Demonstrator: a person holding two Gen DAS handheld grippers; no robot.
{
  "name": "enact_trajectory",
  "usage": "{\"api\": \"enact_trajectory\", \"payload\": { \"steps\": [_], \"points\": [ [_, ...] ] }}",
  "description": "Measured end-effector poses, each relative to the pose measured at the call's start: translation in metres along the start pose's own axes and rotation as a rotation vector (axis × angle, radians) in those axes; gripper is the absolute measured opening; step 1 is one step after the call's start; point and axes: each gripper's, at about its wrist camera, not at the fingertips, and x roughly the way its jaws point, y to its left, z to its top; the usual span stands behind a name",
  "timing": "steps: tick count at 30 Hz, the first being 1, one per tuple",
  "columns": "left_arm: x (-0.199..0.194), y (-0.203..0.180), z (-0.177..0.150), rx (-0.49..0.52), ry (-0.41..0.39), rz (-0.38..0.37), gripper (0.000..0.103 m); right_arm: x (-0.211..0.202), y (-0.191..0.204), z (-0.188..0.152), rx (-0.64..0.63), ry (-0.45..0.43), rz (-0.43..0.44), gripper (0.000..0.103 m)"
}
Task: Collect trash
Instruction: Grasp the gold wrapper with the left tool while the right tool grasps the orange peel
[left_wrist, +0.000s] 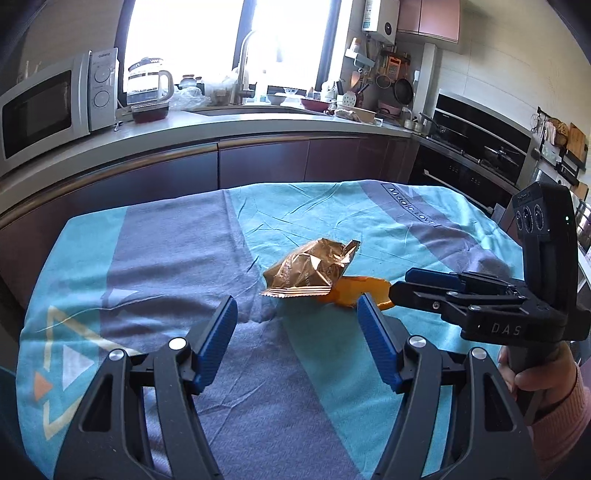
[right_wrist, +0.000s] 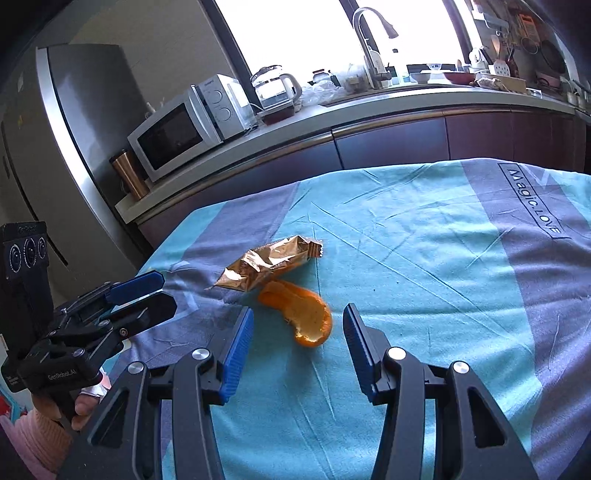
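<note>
A crumpled gold foil wrapper (left_wrist: 312, 267) lies on the teal and grey cloth (left_wrist: 177, 258) in the middle of the table. A piece of orange peel (left_wrist: 356, 291) lies right beside it, partly under its edge. My left gripper (left_wrist: 297, 308) is open and empty, just short of the wrapper. My right gripper (right_wrist: 298, 319) is open and empty, with the orange peel (right_wrist: 301, 312) lying between and just ahead of its fingertips. The wrapper also shows in the right wrist view (right_wrist: 267, 264). Each gripper shows in the other's view, at the right (left_wrist: 400, 282) and at the left (right_wrist: 162, 291).
A kitchen counter (left_wrist: 229, 123) runs behind the table with a microwave (left_wrist: 51, 107), a glass kettle (left_wrist: 147, 86) and a sink with a tap (left_wrist: 245, 62). An oven and hob (left_wrist: 476, 147) stand at the right. A fridge (right_wrist: 62, 147) stands at the left.
</note>
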Motion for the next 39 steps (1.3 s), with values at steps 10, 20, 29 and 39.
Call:
{"api": "enact_trajectory", "payload": {
  "steps": [10,20,29,39],
  "points": [
    [0.037,-0.007,0.008,0.009,0.046,0.035,0.059,0.017,-0.009,0.003,0.015,0.059,0.029,0.048],
    [0.052,-0.006,0.01,-0.005,0.074,0.042,0.039,0.021,-0.02,0.004,0.065,0.082,0.07,0.047],
    [0.052,-0.006,0.009,-0.013,0.082,0.038,0.023,0.023,-0.023,0.005,0.086,0.097,0.094,0.022],
    [0.036,0.005,0.008,-0.05,0.059,0.048,0.012,0.018,-0.023,0.004,0.093,0.076,0.094,0.015]
  ]
}}
